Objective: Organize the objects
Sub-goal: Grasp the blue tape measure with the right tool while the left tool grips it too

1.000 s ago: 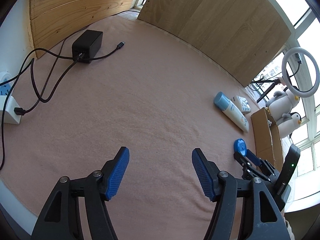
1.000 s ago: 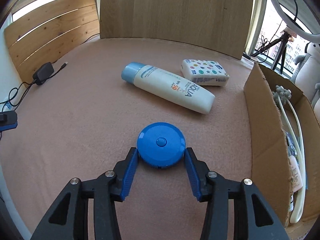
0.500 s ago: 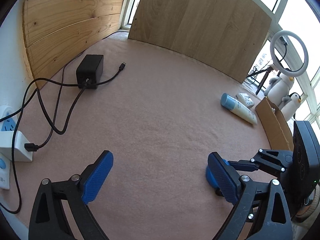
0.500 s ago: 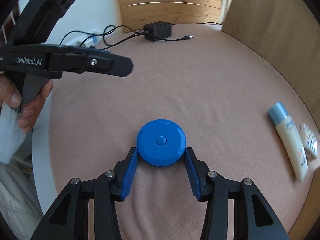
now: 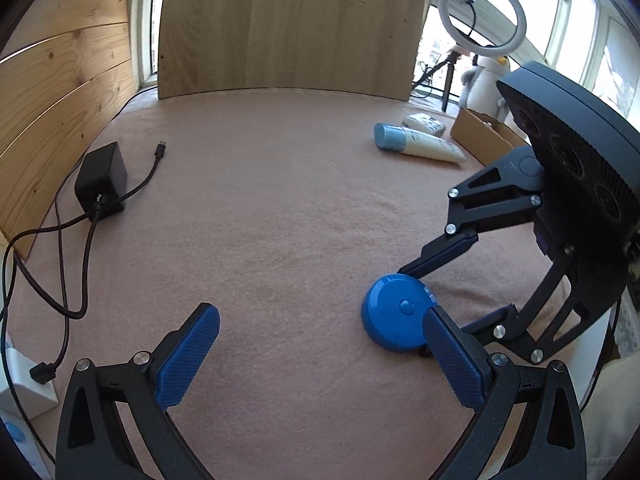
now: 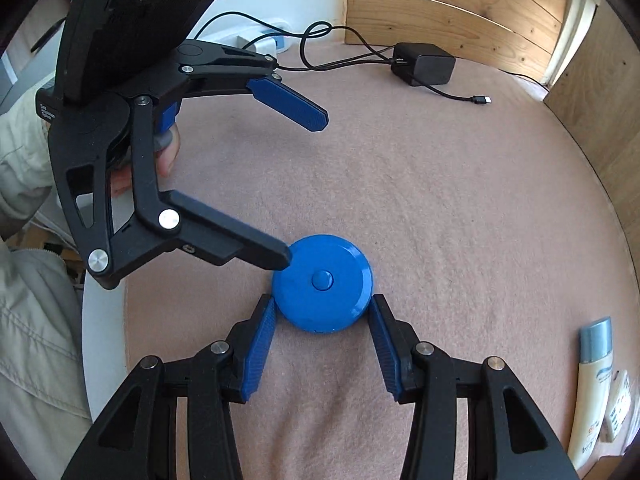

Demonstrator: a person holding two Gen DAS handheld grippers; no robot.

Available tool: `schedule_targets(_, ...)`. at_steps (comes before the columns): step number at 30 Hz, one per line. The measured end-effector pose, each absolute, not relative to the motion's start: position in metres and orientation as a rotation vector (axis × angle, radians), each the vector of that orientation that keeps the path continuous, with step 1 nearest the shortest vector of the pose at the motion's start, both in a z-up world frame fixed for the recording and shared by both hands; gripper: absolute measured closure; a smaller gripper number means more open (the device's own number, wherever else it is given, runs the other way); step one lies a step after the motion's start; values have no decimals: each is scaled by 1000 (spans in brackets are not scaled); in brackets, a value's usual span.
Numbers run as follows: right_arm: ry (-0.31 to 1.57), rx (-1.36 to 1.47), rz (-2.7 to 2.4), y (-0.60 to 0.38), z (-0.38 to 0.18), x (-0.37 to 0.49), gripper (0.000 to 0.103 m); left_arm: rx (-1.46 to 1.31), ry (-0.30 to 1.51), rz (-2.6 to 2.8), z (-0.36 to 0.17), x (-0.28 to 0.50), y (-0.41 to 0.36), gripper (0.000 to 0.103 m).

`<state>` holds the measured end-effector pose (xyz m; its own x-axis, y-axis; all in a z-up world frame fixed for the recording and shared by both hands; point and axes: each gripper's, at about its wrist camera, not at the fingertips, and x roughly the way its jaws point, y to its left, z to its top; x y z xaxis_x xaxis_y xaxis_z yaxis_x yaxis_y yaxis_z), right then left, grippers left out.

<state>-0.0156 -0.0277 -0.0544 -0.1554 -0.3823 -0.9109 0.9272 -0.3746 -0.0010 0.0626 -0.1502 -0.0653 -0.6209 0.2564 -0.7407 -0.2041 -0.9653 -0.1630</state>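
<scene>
A round blue disc with a centre button sits low over the pink table cover, and my right gripper is shut on its sides. In the left wrist view the same disc lies just left of the right gripper. My left gripper stands wide open and holds nothing. Its right pad is right beside the disc. Seen from the right wrist, the left gripper reaches in from the upper left, its lower finger tip against the disc's rim.
A sunscreen tube and a small patterned pack lie at the far right beside a cardboard box. A black power adapter with cables sits at the left near wooden panels. A person's hand holds the left gripper.
The right gripper has carried the blue disc away from the tube and box, across the table to the left gripper. The left gripper has turned right, toward the disc, and stays open.
</scene>
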Motion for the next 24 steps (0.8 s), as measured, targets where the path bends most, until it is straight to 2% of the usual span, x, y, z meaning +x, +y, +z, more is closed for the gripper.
schedule_targets(17,741,1084,-1753,-14,-55,10,60,-1125,189,2441,-70,77,-120,2)
schedule_targets(24,678,1065,-1844,8,-56,26,60,-1152,283,2367,-78,82,-102,10)
